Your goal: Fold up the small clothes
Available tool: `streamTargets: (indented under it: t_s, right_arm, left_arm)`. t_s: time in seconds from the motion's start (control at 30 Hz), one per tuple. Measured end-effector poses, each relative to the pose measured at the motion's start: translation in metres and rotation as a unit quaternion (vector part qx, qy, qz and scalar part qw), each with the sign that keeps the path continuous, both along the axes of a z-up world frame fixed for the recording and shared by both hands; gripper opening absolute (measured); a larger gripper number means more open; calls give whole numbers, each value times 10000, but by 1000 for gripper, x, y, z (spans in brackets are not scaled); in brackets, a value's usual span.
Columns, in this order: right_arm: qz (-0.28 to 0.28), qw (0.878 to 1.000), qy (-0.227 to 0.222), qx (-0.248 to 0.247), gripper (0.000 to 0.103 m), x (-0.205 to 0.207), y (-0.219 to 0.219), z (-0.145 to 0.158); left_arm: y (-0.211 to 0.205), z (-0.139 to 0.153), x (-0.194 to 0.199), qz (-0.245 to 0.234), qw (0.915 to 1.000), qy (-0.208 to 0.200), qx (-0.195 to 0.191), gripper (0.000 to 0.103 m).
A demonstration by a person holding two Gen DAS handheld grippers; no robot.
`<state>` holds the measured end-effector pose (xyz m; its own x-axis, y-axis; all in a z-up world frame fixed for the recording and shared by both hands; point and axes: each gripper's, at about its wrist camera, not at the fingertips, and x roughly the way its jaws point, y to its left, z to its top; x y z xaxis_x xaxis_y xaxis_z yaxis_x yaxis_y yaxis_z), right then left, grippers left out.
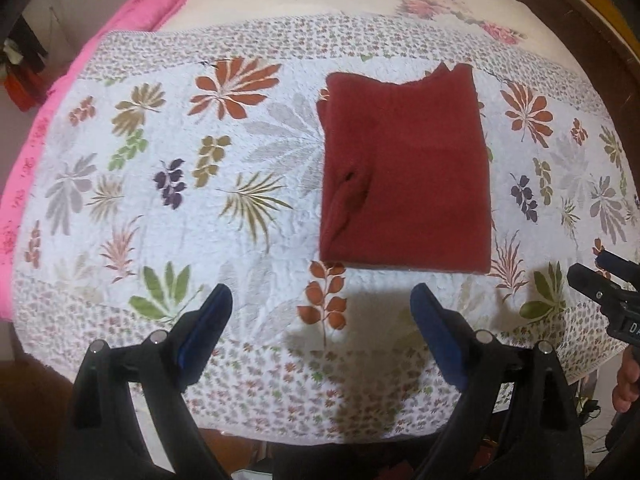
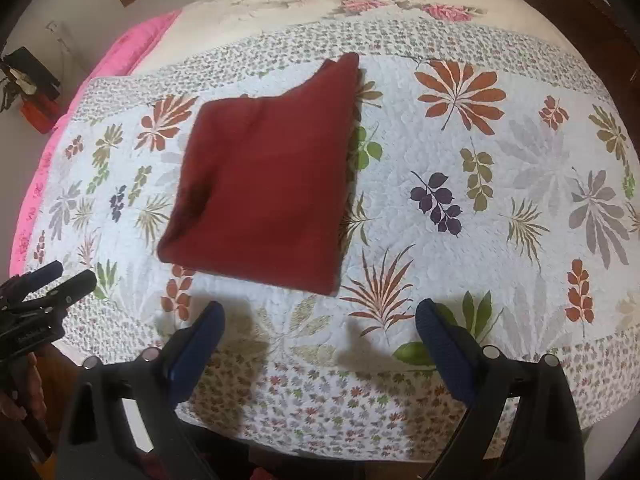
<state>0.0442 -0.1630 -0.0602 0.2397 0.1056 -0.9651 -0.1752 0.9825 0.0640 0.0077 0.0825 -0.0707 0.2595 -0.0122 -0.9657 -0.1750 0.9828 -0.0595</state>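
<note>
Blue-padded fingers (image 1: 208, 320) of the left gripper (image 1: 322, 304) stand wide apart in the foreground of its own view, clamped on nothing, hovering over the near hem of the leaf-printed quilt (image 1: 160, 184) that covers the bed. Ahead of it and a little to its right lies the dark red garment (image 1: 404, 168), already folded into a neat upright rectangle whose long axis runs away from the person, its near edge just beyond the fingertips. A crease or sleeve fold shows along its left side; from this distorted view I cannot tell which.

Seen from the right gripper (image 2: 320, 320), likewise spread and empty, the same dark red garment (image 2: 264, 176) sits ahead and to the left, turned slightly so one far corner rises toward the pillows. So the garment lies between the two grippers, seemingly a touch closer to the left one. Any further fold would likely take the near edge up toward the far one, each gripper reaching inward for its own near corner.
</note>
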Motion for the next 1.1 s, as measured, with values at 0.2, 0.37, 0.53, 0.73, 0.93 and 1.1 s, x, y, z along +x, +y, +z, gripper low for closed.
streamTargets:
  t_s: [0.2, 0.37, 0.53, 0.73, 0.93, 1.1]
  right_arm:
    - [45, 9999, -102, -30, 96, -11, 15, 13]
    - [47, 9999, -153, -65, 96, -18, 22, 19]
    - [25, 9999, -130, -56, 97, -20, 22, 19]
    - [28, 9999, -129, -74, 97, -24, 23, 19]
    - [55, 9998, -144, -82, 97, -25, 25, 20]
    - [94, 9998, -157, -69, 97, -26, 26, 22]
  left_arm:
    - [-2, 16, -9, 18, 9999, -87, 112, 90]
    - [-3, 20, -16, 54, 9999, -129, 29, 90]
    - [-4, 25, -20, -12, 9997, -192, 117, 90]
    - [-5, 30, -24, 7, 9996, -258, 150, 90]
    - [-6, 34, -25, -8, 9992, -314, 234, 90]
    - [-6, 35, -26, -12, 9992, -333, 222, 90]
